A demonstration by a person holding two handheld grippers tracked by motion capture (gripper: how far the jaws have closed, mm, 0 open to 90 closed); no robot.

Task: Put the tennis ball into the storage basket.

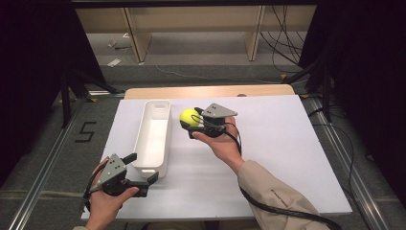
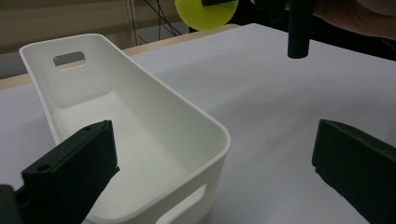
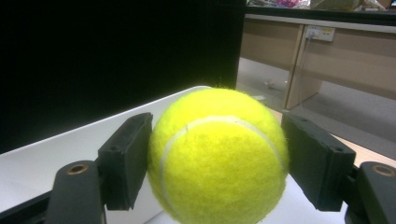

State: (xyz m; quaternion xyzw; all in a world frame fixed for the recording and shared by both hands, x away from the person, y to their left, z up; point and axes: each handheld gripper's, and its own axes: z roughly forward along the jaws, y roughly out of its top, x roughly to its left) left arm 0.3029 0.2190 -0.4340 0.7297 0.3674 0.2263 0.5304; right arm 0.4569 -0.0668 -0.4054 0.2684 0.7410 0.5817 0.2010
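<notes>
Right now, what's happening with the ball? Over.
Right gripper shut on tennis ball, held above table. Left gripper open by white bin. Nothing in the way.

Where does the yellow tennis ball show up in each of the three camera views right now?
High view: yellow felt tennis ball centre, clamped in the right tool, just right of the long white plastic bin.
Left gripper view: top edge, middle, beyond the bin.
Right gripper view: centre, between the jaws.
Shared landmark: the white tabletop.
</notes>
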